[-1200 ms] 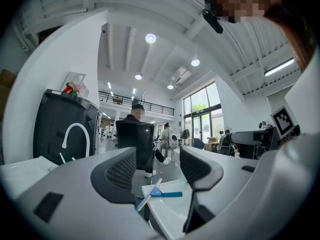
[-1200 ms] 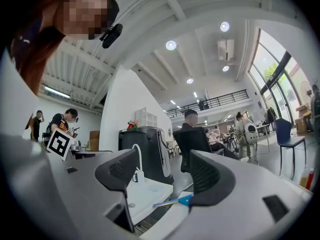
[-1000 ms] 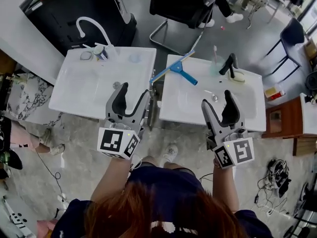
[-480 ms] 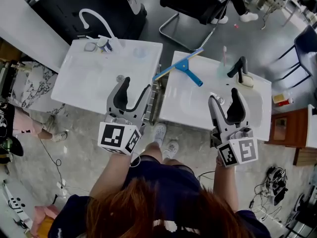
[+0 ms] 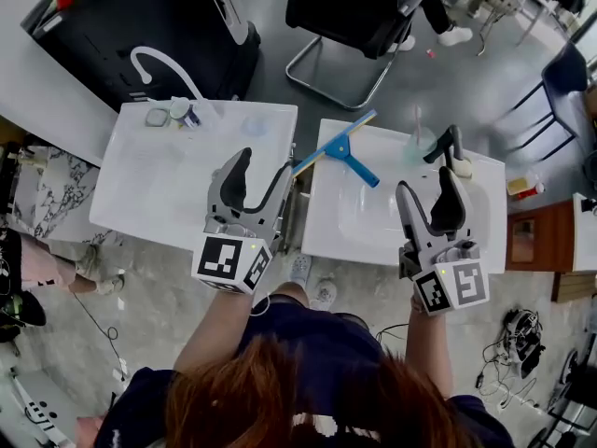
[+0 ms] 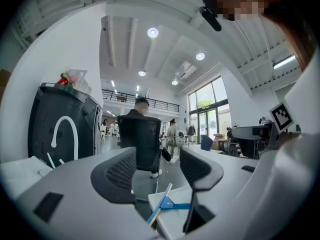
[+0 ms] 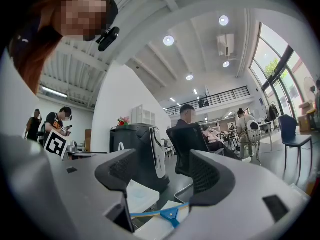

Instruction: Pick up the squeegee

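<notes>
Head view: squeegee (image 5: 340, 147) lies flat on the back-left corner of the right sink (image 5: 326, 224). Its blade (image 5: 360, 123) runs on a diagonal, and the low end overhangs the gap toward the left sink (image 5: 159, 175). Blue handle (image 5: 366, 172) points out over the basin, toward the right tongs (image 5: 427, 183).

It sits ahead of both tongs, between them. Left tongs (image 5: 261, 166) are just beside the low blade end; right tongs are near the handle tip. Judgement: right is better placed for the handle, by reaching forward and left with the jaws set across the handle axis.

Left gripper view: jaws wide apart, nothing between them, squeegee (image 6: 165, 204) low in the gap but well ahead. Right gripper view: same, wide and empty, squeegee (image 7: 170, 214) low and ahead. Neither touches anything.
</notes>
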`<state>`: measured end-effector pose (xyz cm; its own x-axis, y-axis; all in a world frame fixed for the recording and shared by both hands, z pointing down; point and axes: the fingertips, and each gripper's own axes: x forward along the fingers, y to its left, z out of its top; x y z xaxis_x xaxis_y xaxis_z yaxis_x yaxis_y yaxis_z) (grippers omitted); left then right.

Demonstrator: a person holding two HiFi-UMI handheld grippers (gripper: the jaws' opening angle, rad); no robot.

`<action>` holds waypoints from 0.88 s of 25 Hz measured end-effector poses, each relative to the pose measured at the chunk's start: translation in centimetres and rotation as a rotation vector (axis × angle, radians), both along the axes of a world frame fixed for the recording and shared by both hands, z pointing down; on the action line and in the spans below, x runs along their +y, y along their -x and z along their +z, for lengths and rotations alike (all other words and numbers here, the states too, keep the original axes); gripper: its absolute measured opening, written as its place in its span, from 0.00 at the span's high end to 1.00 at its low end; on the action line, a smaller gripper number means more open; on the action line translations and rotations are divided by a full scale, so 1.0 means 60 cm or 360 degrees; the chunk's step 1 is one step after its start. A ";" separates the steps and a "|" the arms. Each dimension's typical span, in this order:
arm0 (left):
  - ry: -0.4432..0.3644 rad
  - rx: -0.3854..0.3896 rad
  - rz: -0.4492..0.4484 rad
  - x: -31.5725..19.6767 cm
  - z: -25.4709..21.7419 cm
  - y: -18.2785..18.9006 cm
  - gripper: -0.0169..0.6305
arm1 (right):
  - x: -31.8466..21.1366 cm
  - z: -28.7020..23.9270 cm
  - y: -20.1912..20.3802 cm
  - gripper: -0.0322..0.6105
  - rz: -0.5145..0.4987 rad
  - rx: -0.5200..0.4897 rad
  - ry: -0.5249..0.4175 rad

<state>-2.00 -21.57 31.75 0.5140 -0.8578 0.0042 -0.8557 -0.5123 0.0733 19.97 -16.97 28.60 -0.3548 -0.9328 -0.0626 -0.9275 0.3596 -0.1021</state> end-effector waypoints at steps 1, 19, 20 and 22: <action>0.0002 0.0003 0.0008 -0.015 0.001 0.005 0.57 | -0.014 -0.001 0.006 0.42 0.0006 0.0006 -0.0001; 0.0114 0.0015 0.0062 -0.177 0.070 0.054 0.57 | -0.183 0.057 0.070 0.42 -0.0001 0.0039 0.0144; 0.0122 0.0015 0.0051 -0.180 0.074 0.053 0.57 | -0.190 0.062 0.071 0.42 -0.0018 0.0040 0.0153; 0.0140 0.0017 0.0034 -0.186 0.085 0.049 0.57 | -0.202 0.073 0.071 0.42 -0.0050 0.0043 0.0174</action>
<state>-4.95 -32.73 36.84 0.5326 -0.8432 0.0734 -0.8435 -0.5216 0.1280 15.71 -29.07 33.00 -0.3845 -0.9219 0.0488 -0.9188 0.3770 -0.1172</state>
